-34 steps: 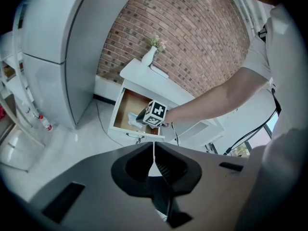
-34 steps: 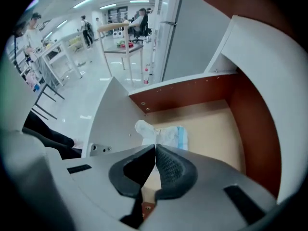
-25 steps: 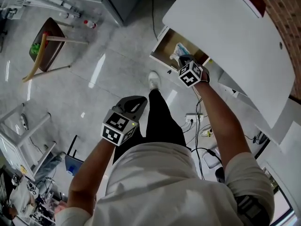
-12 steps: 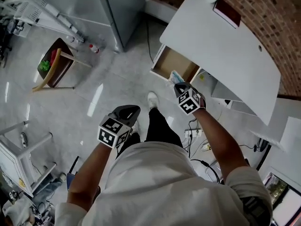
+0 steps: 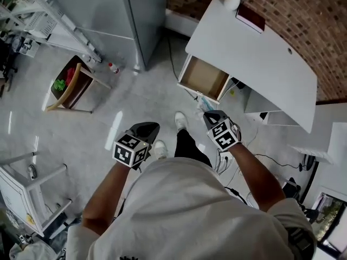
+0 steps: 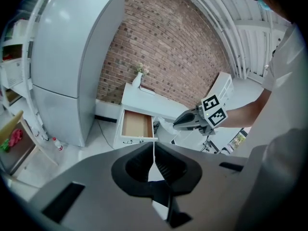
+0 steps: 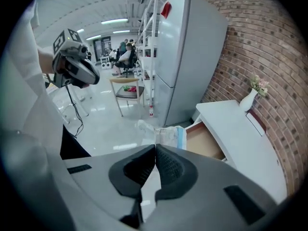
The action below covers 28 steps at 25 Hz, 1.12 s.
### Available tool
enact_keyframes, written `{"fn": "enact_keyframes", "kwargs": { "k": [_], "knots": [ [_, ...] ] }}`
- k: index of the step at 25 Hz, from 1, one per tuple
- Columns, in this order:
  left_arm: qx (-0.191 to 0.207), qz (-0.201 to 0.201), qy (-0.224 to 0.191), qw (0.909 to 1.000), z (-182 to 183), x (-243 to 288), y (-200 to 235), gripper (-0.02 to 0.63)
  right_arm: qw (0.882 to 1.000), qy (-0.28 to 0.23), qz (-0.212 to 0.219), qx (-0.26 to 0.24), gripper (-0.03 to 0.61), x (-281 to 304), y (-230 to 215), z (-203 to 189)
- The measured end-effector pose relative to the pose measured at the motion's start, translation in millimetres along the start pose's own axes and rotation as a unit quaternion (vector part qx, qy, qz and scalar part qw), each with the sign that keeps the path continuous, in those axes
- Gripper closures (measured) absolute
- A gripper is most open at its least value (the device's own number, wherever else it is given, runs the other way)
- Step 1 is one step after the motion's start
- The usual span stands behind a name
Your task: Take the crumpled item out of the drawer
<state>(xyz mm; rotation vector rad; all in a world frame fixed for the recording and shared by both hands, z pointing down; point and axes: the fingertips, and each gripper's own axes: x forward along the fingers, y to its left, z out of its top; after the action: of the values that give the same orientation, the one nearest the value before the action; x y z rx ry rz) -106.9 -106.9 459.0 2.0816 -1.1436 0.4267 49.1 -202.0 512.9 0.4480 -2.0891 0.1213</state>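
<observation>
Your right claw [image 5: 208,113] has come back out of the open wood-lined drawer [image 5: 204,78], and it has brought the crumpled white and pale-blue item [image 5: 203,103] with it. A second ago that claw was reaching into the drawer mouth with the item still at the drawer. Now the item hangs clear of the drawer front, over the grey tiled floor [image 5: 130,99] between the drawer and your feet.

In the right gripper view, the right claw [image 7: 155,146] is pinched shut on the near edge of the item [image 7: 168,134]. The rest of it bunches up just beyond the jaw tips. Behind it the drawer [image 7: 206,144] shows only its bare brown bottom, and the left gripper view shows the same empty drawer [image 6: 136,124]. It still stands pulled out from under the white worktop [image 5: 255,53].

Your left claw [image 5: 148,128] has not joined in. It stays down at your left side, well apart from the drawer. In its own view the left claw [image 6: 154,147] has its jaws pressed together with nothing between them.

As I read it, the taking-out is essentially done. Keep your squeeze steady, because only a corner of the item seems to be held and it looks light and loose.
</observation>
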Motion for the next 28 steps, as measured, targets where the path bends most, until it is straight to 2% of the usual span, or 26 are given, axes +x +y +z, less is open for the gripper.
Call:
{"fn": "enact_keyframes", "kwargs": {
  "k": [7, 12, 21, 28],
  "knots": [
    [0.009, -0.002, 0.016, 0.9998, -37, -32, -2, 0.589, 1.000, -0.018, 0.002, 0.025, 0.549, -35, 72, -3],
    [0.013, -0.002, 0.020, 0.9997, -53, -49, -7, 0.589, 0.999, -0.032, -0.001, 0.042, 0.549, -56, 102, -1],
    [0.016, -0.012, 0.023, 0.9995, -73, -61, -14, 0.588, 0.998, -0.040, -0.004, 0.053, 0.549, -64, 134, -5],
    [0.020, -0.012, 0.015, 0.9996, -72, -67, -17, 0.589, 0.997, -0.051, -0.008, 0.049, 0.549, -66, 138, -4]
  ]
}}
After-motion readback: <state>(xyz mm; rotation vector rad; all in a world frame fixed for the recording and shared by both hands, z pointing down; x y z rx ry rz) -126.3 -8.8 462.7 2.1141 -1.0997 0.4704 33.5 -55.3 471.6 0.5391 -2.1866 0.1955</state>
